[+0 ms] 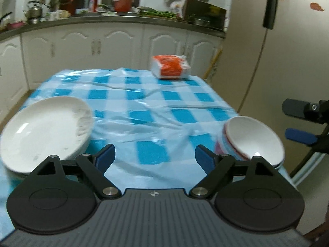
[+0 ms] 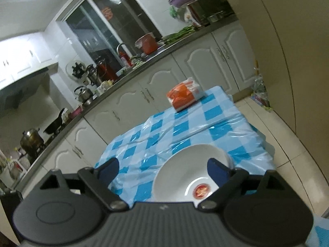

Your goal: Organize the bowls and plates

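Right now both of my tools are released and carry nothing: the left tool (image 1: 155, 157) has its jaws spread wide over bare checked cloth, and the right tool (image 2: 163, 169) is just as wide, tilted, with its right finger reaching over the near rim of the bowls. Off the left finger of my left tool sits the stack of white plates (image 1: 44, 131), close to the near edge of the table (image 1: 144, 111); off its right finger sits the stack of bowls (image 1: 251, 140), which the right wrist view shows nearly under my right tool, the top one (image 2: 185, 177) marked with a red emblem. Ahead of both tools, well apart from the crockery, lies an orange packet (image 1: 170, 66). My worry is the plastic cloth: it looks slick and wrinkled, and both stacks stand near table edges, so a sideways nudge while closing on a rim could slide a stack off. Glazed rims are smooth too, so a shallow pinch could let a bowl slip or drag the one beneath it up and drop it.
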`<state>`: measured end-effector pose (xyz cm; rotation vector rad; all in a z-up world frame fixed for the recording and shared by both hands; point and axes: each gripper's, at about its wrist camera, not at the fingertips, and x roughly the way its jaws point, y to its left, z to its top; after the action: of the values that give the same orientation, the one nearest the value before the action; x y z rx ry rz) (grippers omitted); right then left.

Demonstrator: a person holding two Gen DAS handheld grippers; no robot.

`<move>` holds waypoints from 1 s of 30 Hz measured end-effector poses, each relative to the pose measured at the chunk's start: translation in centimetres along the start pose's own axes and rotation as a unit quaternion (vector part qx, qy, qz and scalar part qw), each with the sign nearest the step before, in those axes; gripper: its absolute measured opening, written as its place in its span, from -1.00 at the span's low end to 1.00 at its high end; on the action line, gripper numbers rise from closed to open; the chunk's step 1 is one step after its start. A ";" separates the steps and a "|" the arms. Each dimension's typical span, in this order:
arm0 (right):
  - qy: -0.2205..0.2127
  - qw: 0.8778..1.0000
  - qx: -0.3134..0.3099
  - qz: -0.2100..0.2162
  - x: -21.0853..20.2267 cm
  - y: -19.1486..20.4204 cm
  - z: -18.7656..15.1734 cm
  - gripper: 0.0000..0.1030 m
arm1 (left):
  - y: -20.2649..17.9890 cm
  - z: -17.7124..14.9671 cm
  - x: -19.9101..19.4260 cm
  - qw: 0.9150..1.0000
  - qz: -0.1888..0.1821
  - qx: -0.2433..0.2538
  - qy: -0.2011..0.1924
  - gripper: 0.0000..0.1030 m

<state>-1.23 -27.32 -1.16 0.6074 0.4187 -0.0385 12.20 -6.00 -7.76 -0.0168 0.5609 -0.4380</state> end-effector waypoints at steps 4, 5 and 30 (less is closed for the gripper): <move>0.010 1.000 -0.008 0.004 1.1 1.4 -1.0 0.82 | 1.6 -0.5 -1.1 1.000 0.030 -0.001 -0.007 1.00; 0.012 1.000 -0.011 0.002 1.3 1.7 -1.2 0.82 | 1.9 -0.6 -1.4 0.999 0.037 -0.001 -0.009 1.00; 0.032 0.992 -0.117 -0.023 2.9 8.1 -6.7 0.83 | 6.1 -3.8 -5.0 0.994 0.107 -0.028 -0.009 1.00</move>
<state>0.25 -16.68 -2.83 0.3681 0.4914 -0.0133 8.83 1.97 -9.21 -0.0135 0.5496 -0.2124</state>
